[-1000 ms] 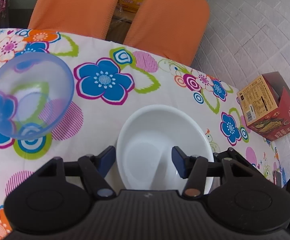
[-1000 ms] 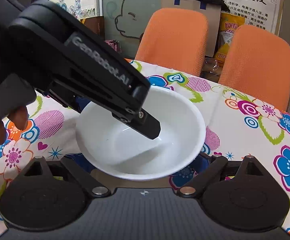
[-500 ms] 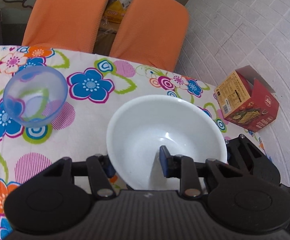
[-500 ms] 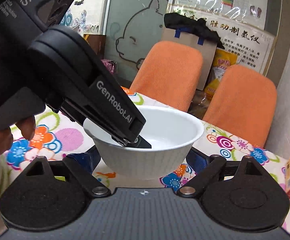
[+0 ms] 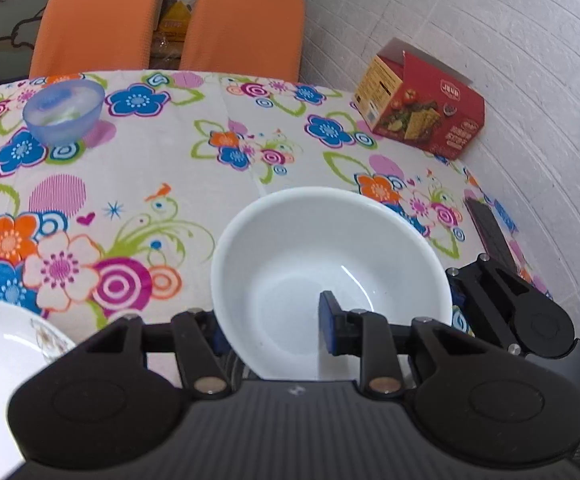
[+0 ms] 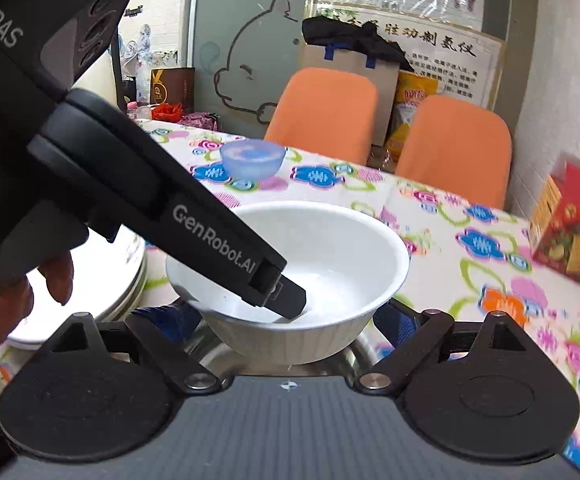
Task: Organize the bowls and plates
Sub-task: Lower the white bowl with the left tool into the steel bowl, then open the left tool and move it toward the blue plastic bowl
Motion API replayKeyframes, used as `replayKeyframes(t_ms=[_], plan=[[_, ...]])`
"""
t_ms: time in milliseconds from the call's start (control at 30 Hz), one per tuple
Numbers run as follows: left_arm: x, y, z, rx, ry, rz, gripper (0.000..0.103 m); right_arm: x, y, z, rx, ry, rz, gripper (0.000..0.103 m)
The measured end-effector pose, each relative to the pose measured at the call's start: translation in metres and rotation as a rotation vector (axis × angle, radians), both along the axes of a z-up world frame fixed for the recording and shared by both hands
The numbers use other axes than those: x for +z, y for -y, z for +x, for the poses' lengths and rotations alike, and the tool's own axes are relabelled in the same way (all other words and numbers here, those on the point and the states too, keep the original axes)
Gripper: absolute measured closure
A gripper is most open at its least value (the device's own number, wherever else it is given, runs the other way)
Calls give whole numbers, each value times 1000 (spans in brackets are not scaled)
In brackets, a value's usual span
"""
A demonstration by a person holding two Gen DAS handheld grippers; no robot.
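- White bowl (image 5: 330, 272) hangs above the flowered tablecloth (image 5: 194, 176), near the camera, pinched at its near-left rim by the left gripper (image 5: 274, 328): one blue pad (image 5: 327, 326) inside the wall, the other outside. A rim pinch suits a bowl too wide to span.
- Seen from the right wrist, the left gripper (image 6: 282, 300) reaches down into the bowl (image 6: 290, 276) from the left.
- Right gripper (image 6: 286, 320) sits below the bowl with its fingers spread wide on either side, gripping nothing; probably ready to steady it.
- Stacked white plates (image 6: 130, 280) lie at the left, a likely destination.
- Small blue translucent bowl (image 5: 64, 110) waits far left; a red carton (image 5: 422, 116) stands far right.
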State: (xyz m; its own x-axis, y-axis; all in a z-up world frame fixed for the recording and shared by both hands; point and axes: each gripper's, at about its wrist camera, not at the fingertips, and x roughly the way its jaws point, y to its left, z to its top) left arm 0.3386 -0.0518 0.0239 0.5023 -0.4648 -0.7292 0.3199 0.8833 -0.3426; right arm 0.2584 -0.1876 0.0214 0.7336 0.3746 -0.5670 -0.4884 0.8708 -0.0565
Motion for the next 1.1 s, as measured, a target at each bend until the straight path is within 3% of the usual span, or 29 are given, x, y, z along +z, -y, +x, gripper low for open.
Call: replayKeyframes(t_ms=[167,267,300,333,400,600,1100], plan=[[-19,5,-20,-4,-12,38,72,-14,2,-10,-11,-45,18,23],[-23,4,-22,7,-2,56,67,-20,4,-20,-31,-44,-23,23],[-23,2,-22,11,0,53,58,-20,3,-20,-34,-40,-39,23],[-21,0,-22,14,2,43,40,-21,3,-21,-28,-39,-51,23],[-18,-4,-23,16,9,19,28,-22,2,-28,-16,-42,-67,22],[-11,-11,-29,35,16,-10,25,-20,8,-42,-44,-23,-91,22],[2,-43,-36,136,25,-95,22,-1,44,-79,-115,-6,35,22]])
